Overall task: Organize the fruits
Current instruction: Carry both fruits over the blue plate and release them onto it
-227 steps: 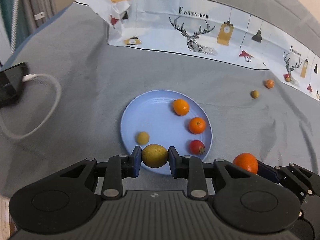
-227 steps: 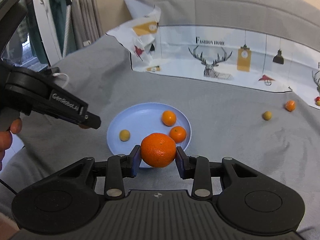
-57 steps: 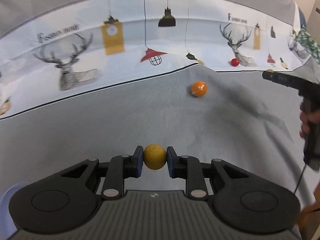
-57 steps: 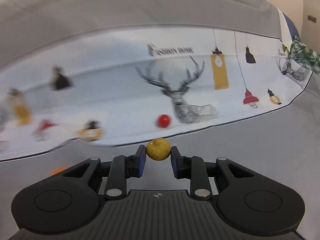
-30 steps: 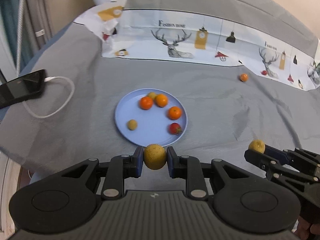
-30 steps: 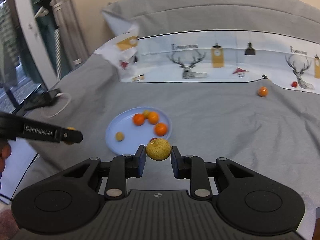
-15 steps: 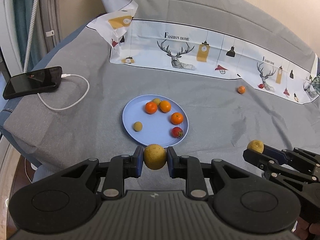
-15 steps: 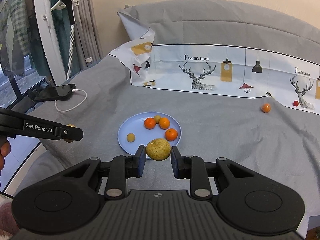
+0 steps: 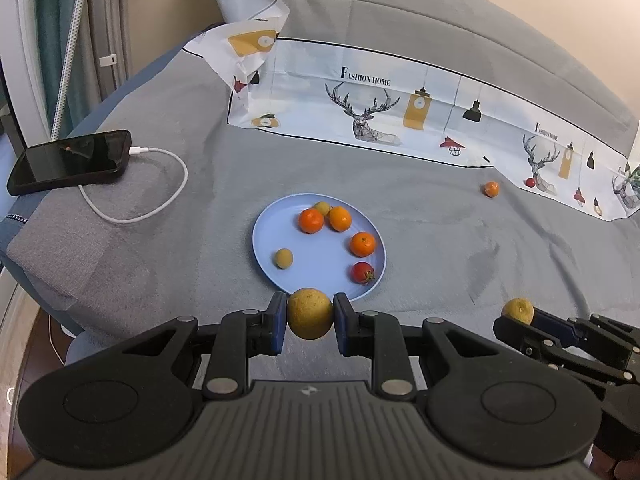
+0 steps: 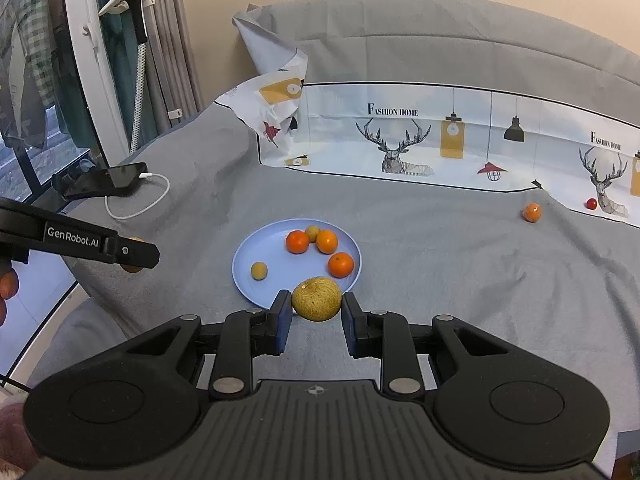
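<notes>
Both wrist views look forward and down along their own fingers (image 9: pixel 276 322) at the grey bed — sharing the blue plate (image 9: pixel 272 240) (image 10: pixel 248 264), at middle distance, and the printed cloth (image 9: pixel 400 120) behind.

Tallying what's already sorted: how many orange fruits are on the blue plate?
3. On the blue plate, two oranges sit side by side near the far rim, and a third lies by the right edge. None appears hidden.

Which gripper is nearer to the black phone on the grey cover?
Left. The left gripper, holding a yellow fruit, is on the phone's side of the blue plate; the right gripper is on the plate's far side.
</notes>
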A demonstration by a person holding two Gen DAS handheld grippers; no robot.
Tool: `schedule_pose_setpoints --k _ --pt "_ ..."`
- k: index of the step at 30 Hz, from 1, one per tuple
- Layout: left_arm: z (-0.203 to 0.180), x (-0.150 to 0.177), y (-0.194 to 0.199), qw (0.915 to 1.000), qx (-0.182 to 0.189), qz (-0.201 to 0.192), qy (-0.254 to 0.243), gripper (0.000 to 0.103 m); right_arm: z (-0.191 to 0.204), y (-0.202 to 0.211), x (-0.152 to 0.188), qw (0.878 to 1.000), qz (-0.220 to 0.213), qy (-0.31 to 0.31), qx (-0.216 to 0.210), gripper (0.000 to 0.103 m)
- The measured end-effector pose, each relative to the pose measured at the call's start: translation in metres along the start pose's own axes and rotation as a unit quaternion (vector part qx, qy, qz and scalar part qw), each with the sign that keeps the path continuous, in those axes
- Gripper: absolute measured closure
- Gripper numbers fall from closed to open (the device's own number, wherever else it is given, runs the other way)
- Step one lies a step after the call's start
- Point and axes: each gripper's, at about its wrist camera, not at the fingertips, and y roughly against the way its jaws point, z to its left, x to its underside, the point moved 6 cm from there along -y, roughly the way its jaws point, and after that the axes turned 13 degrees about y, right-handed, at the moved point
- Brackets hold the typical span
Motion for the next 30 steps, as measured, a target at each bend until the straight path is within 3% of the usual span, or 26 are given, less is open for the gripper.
schedule_pose_setpoints --k 17,30 --pt "-0.005 -0.023 -0.029 0.9999 -0.009 0.006 0.001 0.076 -0.008 -0.029 -0.001 1.0 0.014 -0.016 -0.003 0.075" --pt "-0.017 -0.049 -0.105 0.9988 -0.029 0.039 -0.011 0.076 -0.019 -0.102 -0.015 0.999 0.035 -0.012 -0.011 0.075"
